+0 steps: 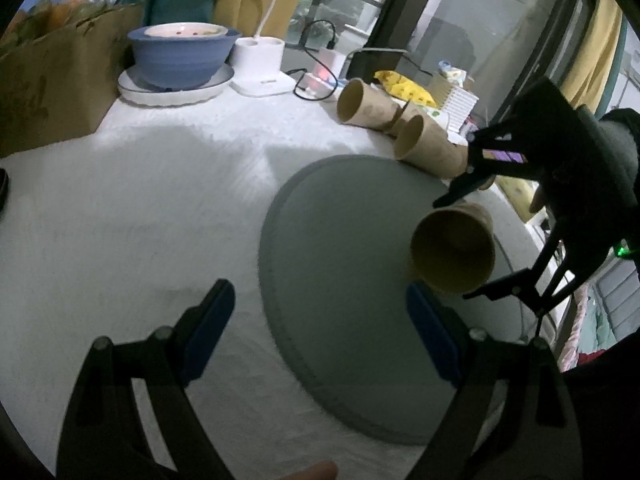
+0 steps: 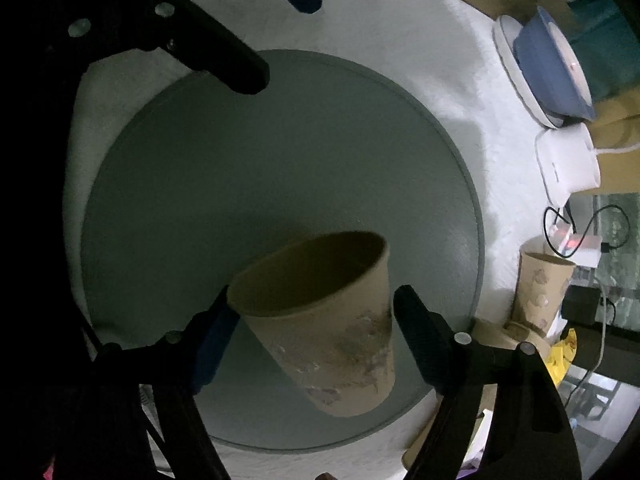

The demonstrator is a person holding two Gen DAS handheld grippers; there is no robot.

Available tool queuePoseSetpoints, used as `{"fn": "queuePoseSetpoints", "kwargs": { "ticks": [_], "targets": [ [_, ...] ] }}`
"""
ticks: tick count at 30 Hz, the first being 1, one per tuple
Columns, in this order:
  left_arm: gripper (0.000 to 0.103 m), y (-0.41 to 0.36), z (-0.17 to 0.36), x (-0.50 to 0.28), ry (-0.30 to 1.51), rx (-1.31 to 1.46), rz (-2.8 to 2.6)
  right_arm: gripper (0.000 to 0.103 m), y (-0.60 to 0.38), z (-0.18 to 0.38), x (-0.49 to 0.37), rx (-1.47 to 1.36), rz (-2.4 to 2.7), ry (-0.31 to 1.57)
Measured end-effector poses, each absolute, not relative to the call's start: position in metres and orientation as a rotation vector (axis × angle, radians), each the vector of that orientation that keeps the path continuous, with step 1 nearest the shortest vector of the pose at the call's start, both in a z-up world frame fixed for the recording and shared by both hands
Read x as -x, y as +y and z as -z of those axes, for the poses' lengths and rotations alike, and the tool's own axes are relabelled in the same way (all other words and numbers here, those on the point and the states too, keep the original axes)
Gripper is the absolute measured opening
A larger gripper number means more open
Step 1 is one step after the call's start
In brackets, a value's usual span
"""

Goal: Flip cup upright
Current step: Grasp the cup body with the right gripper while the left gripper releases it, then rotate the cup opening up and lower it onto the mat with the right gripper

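Observation:
A brown paper cup point(image 2: 328, 320) is held between the fingers of my right gripper point(image 2: 316, 320), which is shut on it. The cup is tilted, its open mouth facing up and away, just above the round grey tray point(image 2: 240, 160). In the left wrist view the same cup point(image 1: 452, 252) shows its mouth, held by the right gripper point(image 1: 460, 248) over the tray's point(image 1: 340, 260) right side. My left gripper point(image 1: 320, 332) is open and empty, low over the tray's near-left edge. It also shows in the right wrist view point(image 2: 280, 28).
Two more paper cups point(image 1: 368, 106) point(image 1: 428, 144) lie on their sides behind the tray. A blue bowl on a white plate point(image 1: 180, 56), a white charger base point(image 1: 260, 64), cables and a cardboard box point(image 1: 52, 80) stand at the back of the white table.

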State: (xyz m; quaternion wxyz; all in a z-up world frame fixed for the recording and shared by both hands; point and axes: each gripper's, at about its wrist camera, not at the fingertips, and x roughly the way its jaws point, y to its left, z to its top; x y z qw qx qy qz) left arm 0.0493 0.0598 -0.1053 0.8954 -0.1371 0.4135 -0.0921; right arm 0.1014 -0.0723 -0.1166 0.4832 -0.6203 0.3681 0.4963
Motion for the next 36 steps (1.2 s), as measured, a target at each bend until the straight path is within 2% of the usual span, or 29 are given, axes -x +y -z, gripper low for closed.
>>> {"fn": "queuePoseSetpoints", "kwargs": {
  "ticks": [7,12,18,32,36],
  "targets": [
    [0.089,0.062,0.103,-0.046,0.845,0.292,0.189,0.075,-0.071,0.115,-0.101,1.536,-1.216,0.883],
    [0.089,0.062,0.098,-0.042,0.822,0.3,0.183,0.074,-0.073,0.096,-0.103,1.438,-1.195,0.855],
    [0.089,0.057,0.09,-0.039,0.786,0.316,0.177,0.074,-0.084,0.07,-0.108,1.175,-1.142,0.826],
    [0.089,0.041,0.081,-0.045,0.771,0.296,0.142,0.074,-0.159,0.049,-0.122,0.225,-0.875,0.711],
    [0.089,0.035,0.078,-0.045,0.753,0.29,0.133,0.074,-0.164,0.06,-0.122,0.134,-0.84,0.706]
  ]
}}
